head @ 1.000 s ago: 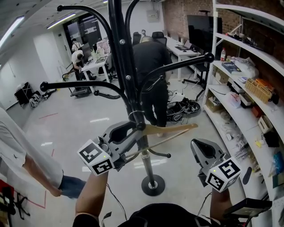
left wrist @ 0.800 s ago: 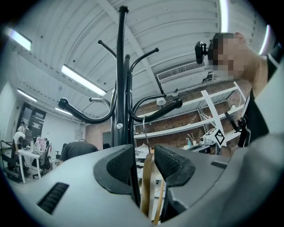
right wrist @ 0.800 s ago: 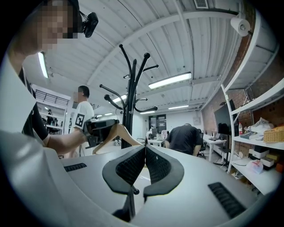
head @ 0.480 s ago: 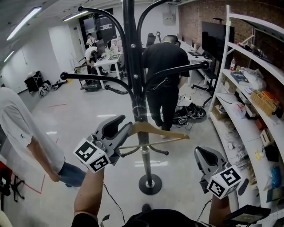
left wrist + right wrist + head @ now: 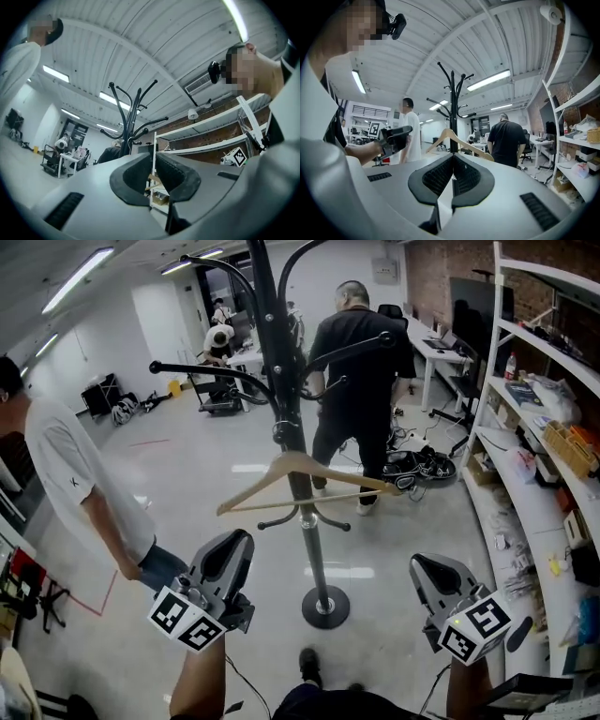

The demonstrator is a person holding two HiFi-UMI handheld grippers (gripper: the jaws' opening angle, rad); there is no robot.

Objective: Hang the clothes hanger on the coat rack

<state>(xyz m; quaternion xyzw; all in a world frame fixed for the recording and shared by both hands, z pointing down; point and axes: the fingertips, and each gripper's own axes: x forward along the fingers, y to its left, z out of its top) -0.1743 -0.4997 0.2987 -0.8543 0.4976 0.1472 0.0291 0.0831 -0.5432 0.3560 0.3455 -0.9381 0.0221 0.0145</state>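
Our left gripper (image 5: pixel 232 547) has let go and pulled back, its empty jaws just narrowing yet still apart, the right gripper (image 5: pixel 433 570) closed on nothing, and the clothes hanger (image 5: pixel 292 458) now hangs on the coat rack (image 5: pixel 277 381), so we judge the task done.

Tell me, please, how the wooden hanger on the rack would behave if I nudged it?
The hanger hangs only by its top on the rack, so it would probably swing. Its thin wooden arms look stiff and light. A hard push might slip it off the rack.
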